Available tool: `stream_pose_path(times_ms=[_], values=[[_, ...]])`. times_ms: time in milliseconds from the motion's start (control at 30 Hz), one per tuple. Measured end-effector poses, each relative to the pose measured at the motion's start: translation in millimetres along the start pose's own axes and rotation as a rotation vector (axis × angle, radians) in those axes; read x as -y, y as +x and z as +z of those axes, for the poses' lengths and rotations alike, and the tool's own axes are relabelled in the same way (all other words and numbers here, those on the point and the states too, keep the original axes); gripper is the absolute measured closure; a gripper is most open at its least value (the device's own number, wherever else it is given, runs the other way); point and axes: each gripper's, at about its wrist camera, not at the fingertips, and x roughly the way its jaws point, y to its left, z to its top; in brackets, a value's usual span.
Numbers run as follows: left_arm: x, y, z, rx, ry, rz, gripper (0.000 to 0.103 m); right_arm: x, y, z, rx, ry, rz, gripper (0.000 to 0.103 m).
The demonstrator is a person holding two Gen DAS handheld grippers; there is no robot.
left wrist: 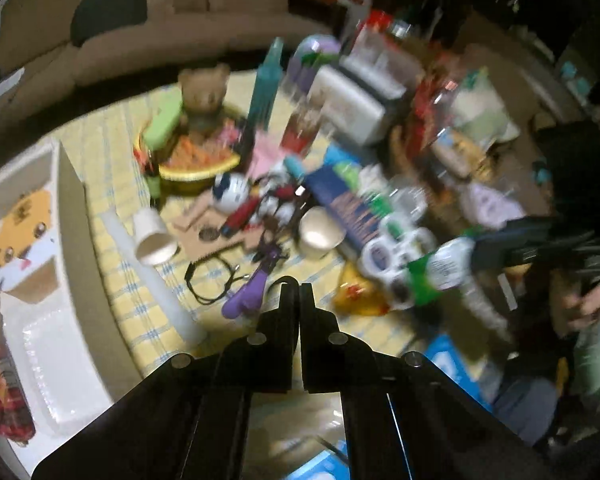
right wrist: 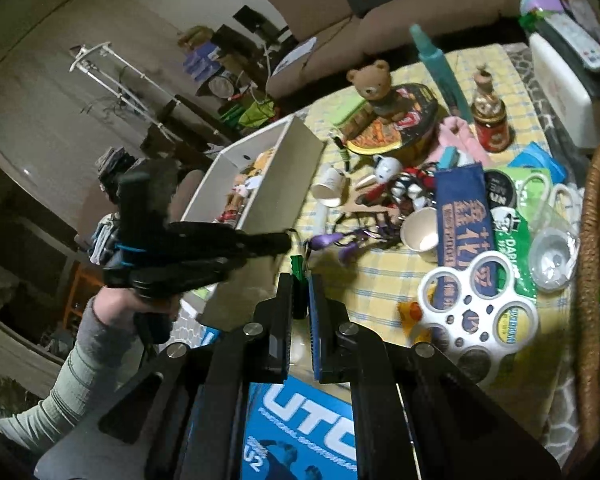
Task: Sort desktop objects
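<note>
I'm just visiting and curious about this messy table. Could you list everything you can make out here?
Tablecloth: one, yellow check, under everything.
White box: one, at the table's left edge, toys inside.
Teddy bear: one, brown, far side.
Teal bottle: one, upright, right of the bear.
Red jar: one, corked, beside the bottle.
Paper cups: two, white, mid-table.
Blue pouch: one, lying right of centre.
Ring carrier: one, white, near right.
Wicker basket: one, brown, right edge.
Left gripper: black, shut, seemingly empty.
Right gripper: black, shut on a small green item.
Sleeve: grey-green, lower left.
</note>
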Motion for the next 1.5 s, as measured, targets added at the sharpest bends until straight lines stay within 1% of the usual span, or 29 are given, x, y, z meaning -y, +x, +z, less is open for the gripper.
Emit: stream_pose_path(times_ms=[33,200,300,367,467,533,633,700,867,1000,1033,1067,1100,1133,1167,1200,1233,1267,1300,1400,1500], values=[[-3,-4,11,0.016,0.0,0.001,0.102,-5,-1,1,0.004,0.0,0.004,0.095],[-12,-55,15,0.092,-0.023,-0.011,0.102,-35,-2,7,0.012,-0.017,0.024,0.096],[-25,-79,8,0.113,-0.035,0.012,0.102,-60,7,15,0.01,-0.037,0.039,0.095],[-40,-95,1,0.127,-0.056,0.025,0.102,-76,18,21,0.002,-0.047,0.047,0.095],[-67,-110,-12,0.141,-0.091,0.044,0.102,-102,46,34,-0.023,-0.061,0.068,0.095],[-89,-118,-22,0.149,-0.124,0.053,0.102,-120,73,44,-0.048,-0.068,0.069,0.095],[-129,-122,-39,0.156,-0.189,0.063,0.102,-141,127,57,-0.102,-0.09,0.037,0.095],[-155,-121,-51,0.16,-0.235,0.061,0.102,-147,166,61,-0.146,-0.084,0.016,0.095],[-196,-112,-73,0.156,-0.288,0.055,0.102,-147,268,63,-0.258,-0.071,-0.043,0.095],[-222,-98,-81,0.14,-0.318,0.058,0.102,-148,322,64,-0.313,-0.086,-0.091,0.095],[-228,-93,-82,0.133,-0.324,0.058,0.102,-148,332,65,-0.327,-0.095,-0.11,0.095],[-233,-88,-82,0.125,-0.33,0.061,0.102,-148,340,65,-0.34,-0.113,-0.149,0.093],[-237,-81,-82,0.112,-0.332,0.066,0.102,-148,348,66,-0.352,-0.14,-0.224,0.092],[-240,-76,-81,0.1,-0.33,0.07,0.102,-149,350,67,-0.36,-0.168,-0.282,0.091],[-241,-71,-80,0.091,-0.327,0.074,0.102,-150,350,67,-0.362,-0.2,-0.326,0.088],[-242,-65,-78,0.079,-0.321,0.08,0.102,-153,343,68,-0.348,-0.232,-0.349,0.085],[-243,-59,-75,0.066,-0.313,0.09,0.102,-156,338,70,-0.34,-0.247,-0.354,0.08],[-243,-53,-72,0.056,-0.306,0.099,0.101,-160,325,71,-0.315,-0.275,-0.366,0.077],[-244,-47,-68,0.043,-0.298,0.11,0.101,-163,316,73,-0.297,-0.292,-0.37,0.077],[-243,-29,-57,0.013,-0.285,0.119,0.101,-171,278,70,-0.25,-0.328,-0.334,0.077],[-227,-8,-48,-0.038,-0.231,0.128,0.101,-173,239,66,-0.198,-0.337,-0.309,0.074]])
